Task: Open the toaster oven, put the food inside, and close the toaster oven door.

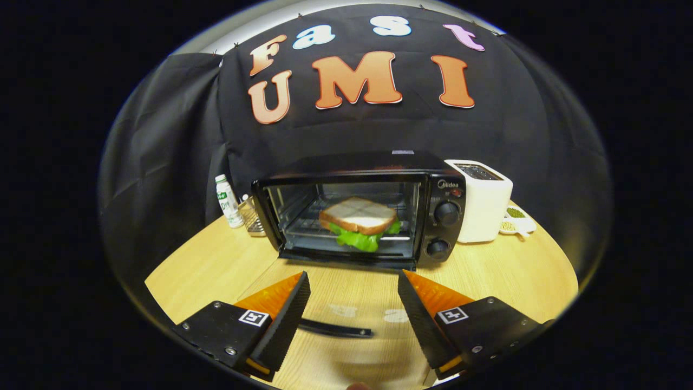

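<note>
A black toaster oven (438, 189) stands on the wooden table (206, 265) beyond my fingers. Its glass door (352, 295) hangs fully open and lies flat toward me, with the dark door handle (335, 329) low between my fingers. Inside the oven, a sandwich (358, 219) of white bread and green lettuce rests on the wire rack. My gripper (353, 275) is open over the lowered door, with nothing between its fingers. The sandwich is well ahead of the fingertips and apart from them.
A white pop-up toaster (482, 208) stands right against the oven's right side, with small dishes (517, 219) of green bits behind it. Left of the oven are a small bottle (227, 200) and a metal holder (252, 216).
</note>
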The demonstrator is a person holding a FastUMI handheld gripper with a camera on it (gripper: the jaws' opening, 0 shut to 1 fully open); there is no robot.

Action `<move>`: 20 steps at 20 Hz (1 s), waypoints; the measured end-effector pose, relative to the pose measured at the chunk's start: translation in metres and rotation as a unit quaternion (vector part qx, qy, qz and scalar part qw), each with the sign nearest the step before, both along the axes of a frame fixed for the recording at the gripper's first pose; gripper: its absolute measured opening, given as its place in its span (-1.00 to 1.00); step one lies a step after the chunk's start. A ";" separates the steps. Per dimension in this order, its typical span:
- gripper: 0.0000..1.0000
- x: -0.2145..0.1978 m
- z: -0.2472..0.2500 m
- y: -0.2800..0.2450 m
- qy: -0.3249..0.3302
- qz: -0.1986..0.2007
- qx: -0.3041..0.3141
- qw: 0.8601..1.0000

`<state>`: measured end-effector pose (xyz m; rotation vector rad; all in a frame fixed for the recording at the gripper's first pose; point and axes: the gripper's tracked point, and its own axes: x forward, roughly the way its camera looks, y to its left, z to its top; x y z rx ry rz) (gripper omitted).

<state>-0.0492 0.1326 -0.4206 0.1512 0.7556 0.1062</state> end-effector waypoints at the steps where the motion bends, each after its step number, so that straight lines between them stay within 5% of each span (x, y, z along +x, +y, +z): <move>1: 0.94 -0.009 -0.002 0.004 0.009 0.005 0.010 1.000; 3: 0.95 -0.029 -0.008 0.014 0.029 0.016 0.042 0.999; 10: 0.94 -0.074 -0.044 0.003 0.086 0.028 0.008 0.996; 20: 0.95 -0.060 -0.086 0.044 0.129 0.091 -0.021 0.987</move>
